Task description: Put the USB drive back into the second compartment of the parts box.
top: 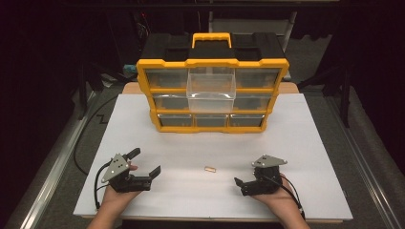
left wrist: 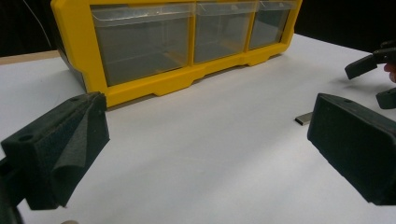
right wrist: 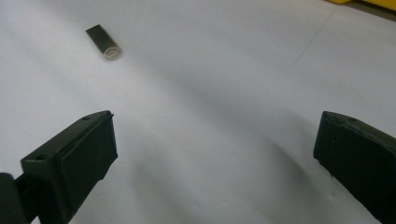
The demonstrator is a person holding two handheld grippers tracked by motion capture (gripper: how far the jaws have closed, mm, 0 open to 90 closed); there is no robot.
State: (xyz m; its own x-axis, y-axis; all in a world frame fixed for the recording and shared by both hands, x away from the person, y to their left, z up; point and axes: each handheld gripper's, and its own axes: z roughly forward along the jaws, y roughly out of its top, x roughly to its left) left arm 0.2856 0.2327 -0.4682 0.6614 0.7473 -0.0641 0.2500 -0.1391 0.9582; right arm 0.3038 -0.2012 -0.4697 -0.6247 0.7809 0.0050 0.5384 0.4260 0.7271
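While the small flat metal sleeve [top: 209,169] lies alone on the white table board [top: 305,143], it sits between your two grippers, a little nearer the right gripper [top: 240,184] than the left gripper [top: 154,174]. From your right gripper it lies ahead and off to the left of the jaws, as the right gripper view shows it [right wrist: 103,42], with nothing between. Its long axis runs roughly across the table, left to right in the high view, so in my judgement you would want the jaws turned to close across its narrow width, not along its length.

Both grippers stand with jaws spread wide and hold nothing. In the left gripper view the sleeve [left wrist: 305,118] peeks out just beside the right-hand jaw, with your other gripper [left wrist: 378,77] beyond it.

Farther back, well apart from the sleeve, stands the yellow and black plastic drawer organiser [top: 212,88], with one clear plastic drawer [top: 211,90] pulled out from its top row, middle column. The path from sleeve to that drawer looks open; the likely trouble is the sleeve's thinness against the board, which may let it slip from the pads.
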